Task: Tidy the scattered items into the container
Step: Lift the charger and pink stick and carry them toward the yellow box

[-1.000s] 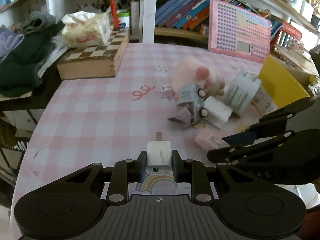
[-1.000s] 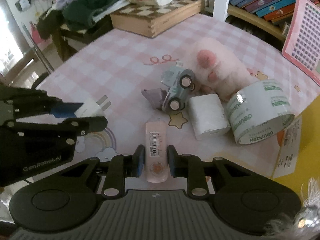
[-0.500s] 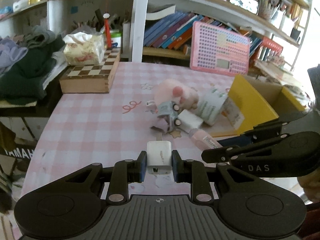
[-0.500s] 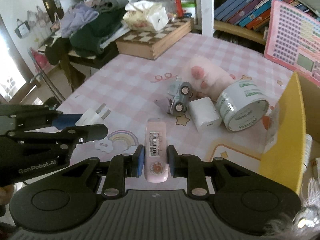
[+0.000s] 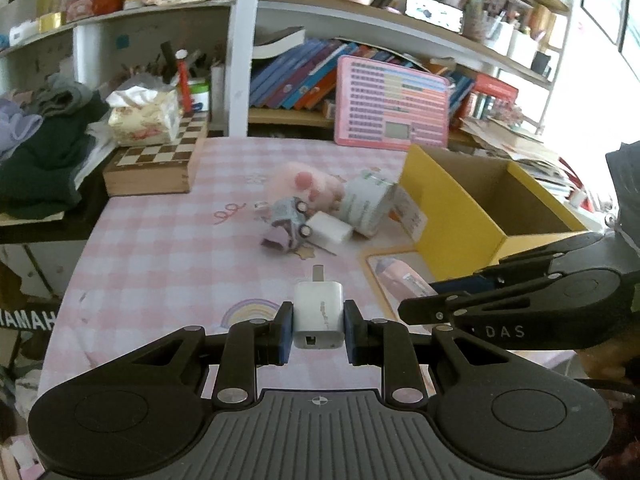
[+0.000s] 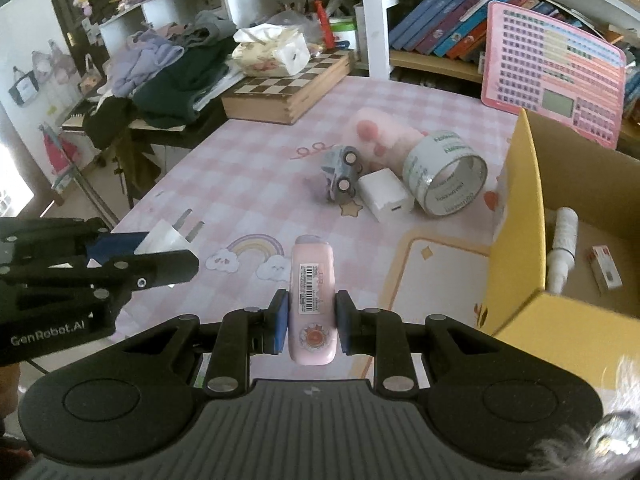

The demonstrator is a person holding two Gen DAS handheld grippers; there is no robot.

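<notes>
My left gripper (image 5: 319, 328) is shut on a white plug charger (image 5: 319, 314), held above the pink checked table (image 5: 168, 240). My right gripper (image 6: 311, 322) is shut on a pink oblong device (image 6: 312, 292) with a barcode label, held above the table left of the yellow cardboard box (image 6: 516, 216). The box holds a white bottle (image 6: 562, 246) and a small carton (image 6: 604, 268). On the table lie a toy car (image 6: 340, 172), a white adapter (image 6: 384, 196), a tape roll (image 6: 446, 178) and a pink plush paw (image 6: 380, 136).
A wooden chessboard box (image 6: 288, 88) with a tissue pack on it stands at the table's far left. A pink keyboard toy (image 6: 556, 76) leans on the bookshelf behind. Clothes are piled on a side table (image 6: 160, 76) to the left.
Both grippers have risen and drawn back from the pile with their items. The yellow box has come into fuller view at the right.
</notes>
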